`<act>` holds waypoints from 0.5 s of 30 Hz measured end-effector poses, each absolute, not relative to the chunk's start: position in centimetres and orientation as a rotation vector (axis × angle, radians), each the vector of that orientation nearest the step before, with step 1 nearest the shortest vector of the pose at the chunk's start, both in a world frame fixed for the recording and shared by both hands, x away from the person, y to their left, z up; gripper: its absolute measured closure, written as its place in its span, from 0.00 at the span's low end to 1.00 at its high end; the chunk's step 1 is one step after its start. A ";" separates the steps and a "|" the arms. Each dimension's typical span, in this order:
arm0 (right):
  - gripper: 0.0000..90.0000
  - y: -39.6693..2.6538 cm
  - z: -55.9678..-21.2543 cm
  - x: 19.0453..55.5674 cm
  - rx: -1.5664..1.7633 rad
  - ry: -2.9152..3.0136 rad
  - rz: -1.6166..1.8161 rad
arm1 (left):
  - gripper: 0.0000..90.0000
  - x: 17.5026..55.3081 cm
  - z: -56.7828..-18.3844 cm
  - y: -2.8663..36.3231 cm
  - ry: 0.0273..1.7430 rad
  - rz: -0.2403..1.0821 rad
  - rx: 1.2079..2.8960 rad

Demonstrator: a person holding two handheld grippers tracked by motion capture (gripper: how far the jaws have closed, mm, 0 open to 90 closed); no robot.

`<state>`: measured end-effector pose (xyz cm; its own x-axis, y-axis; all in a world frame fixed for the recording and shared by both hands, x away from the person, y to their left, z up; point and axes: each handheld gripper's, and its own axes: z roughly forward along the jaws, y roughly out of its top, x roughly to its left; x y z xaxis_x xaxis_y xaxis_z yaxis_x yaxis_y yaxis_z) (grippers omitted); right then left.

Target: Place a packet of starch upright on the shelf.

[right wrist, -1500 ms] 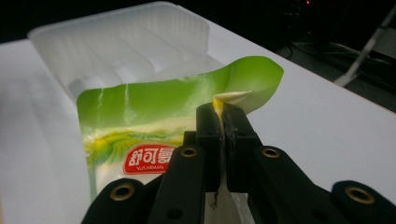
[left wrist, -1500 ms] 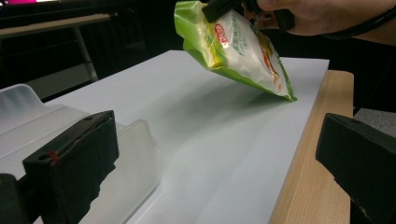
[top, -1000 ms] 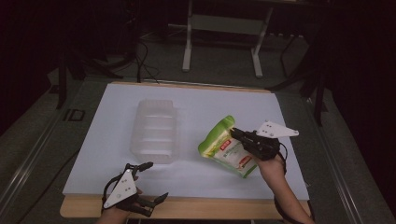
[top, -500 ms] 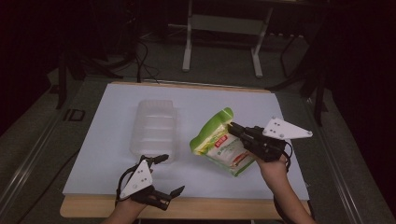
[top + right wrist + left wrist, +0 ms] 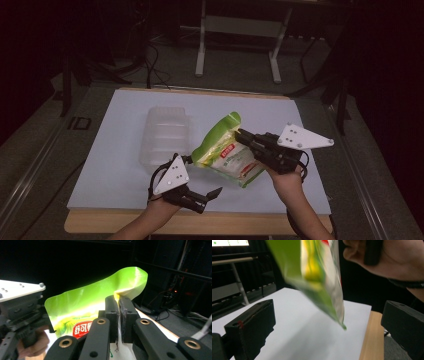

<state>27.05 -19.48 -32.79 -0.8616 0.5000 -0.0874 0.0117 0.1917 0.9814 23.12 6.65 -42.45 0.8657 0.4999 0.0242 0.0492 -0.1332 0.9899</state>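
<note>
Step in hand: bag [image 5: 227,152] lifted clear of counter [image 5: 107,165], beside clear tray [image 5: 165,135]. Right hand-held gripper [image 5: 119,315] clamped tight on bag's edge, bag hanging tilted. Left hand-held gripper [image 5: 200,177] wide apart, empty, just below bag's lower corner. Next, likely: second grip on free edge, calling for left jaws aligned round thin film before closing.

Wooden bench [image 5: 310,227] topped with a white sheet [image 5: 115,165]; one clear plastic tray [image 5: 165,135] lies on it, left of centre.
</note>
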 end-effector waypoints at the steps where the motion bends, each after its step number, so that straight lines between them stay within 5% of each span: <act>1: 0.96 -19.4 -32.8 27.0 0.476 2.084 1.710 | 0.00 23.3 -42.3 6.5 0.437 0.409 1.668; 7: 0.96 -18.7 -33.0 26.7 0.447 2.103 1.700 | 0.00 24.1 -42.0 6.0 0.436 0.401 1.650; 15: 0.96 -18.2 -33.8 26.7 0.448 2.128 1.685 | 0.32 24.2 -42.0 5.9 0.429 0.435 1.621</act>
